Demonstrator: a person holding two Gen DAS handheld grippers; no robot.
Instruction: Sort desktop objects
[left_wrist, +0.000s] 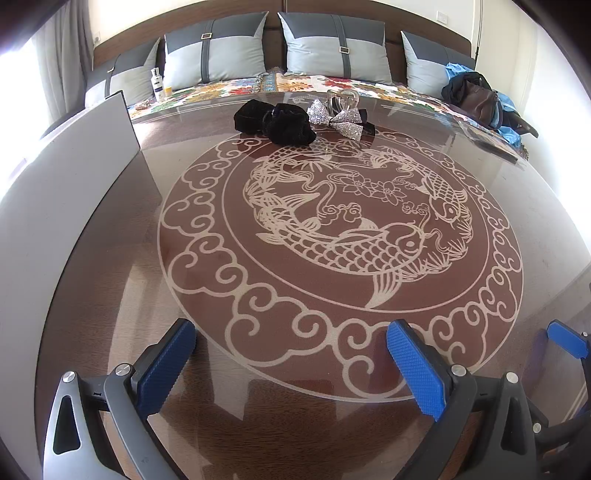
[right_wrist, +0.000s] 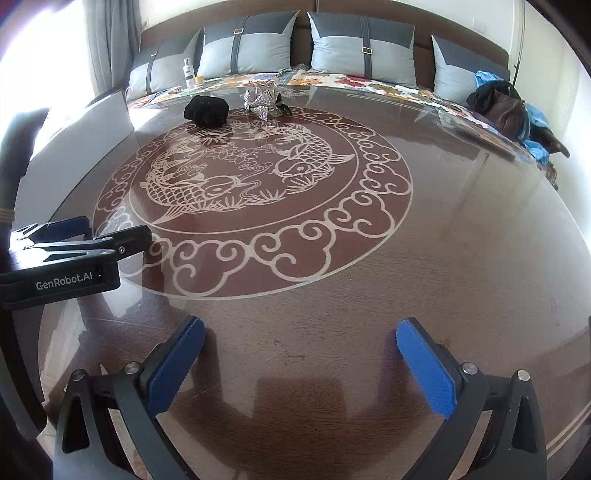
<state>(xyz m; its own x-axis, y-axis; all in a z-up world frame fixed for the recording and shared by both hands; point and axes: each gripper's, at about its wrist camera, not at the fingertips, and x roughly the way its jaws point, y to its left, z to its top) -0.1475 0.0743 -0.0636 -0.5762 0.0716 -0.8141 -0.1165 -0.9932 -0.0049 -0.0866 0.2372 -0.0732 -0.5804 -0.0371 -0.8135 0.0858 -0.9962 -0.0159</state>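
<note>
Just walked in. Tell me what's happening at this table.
A person holds a two-finger tool in each hand above a glass-topped table with a fish pattern. The left tool and right tool are both wide open and hold nothing. The things to sort lie untouched at the far edge: a black velvet scrunchie, a rhinestone bow and a clear hair claw behind it. A white board stands at the left.
</note>
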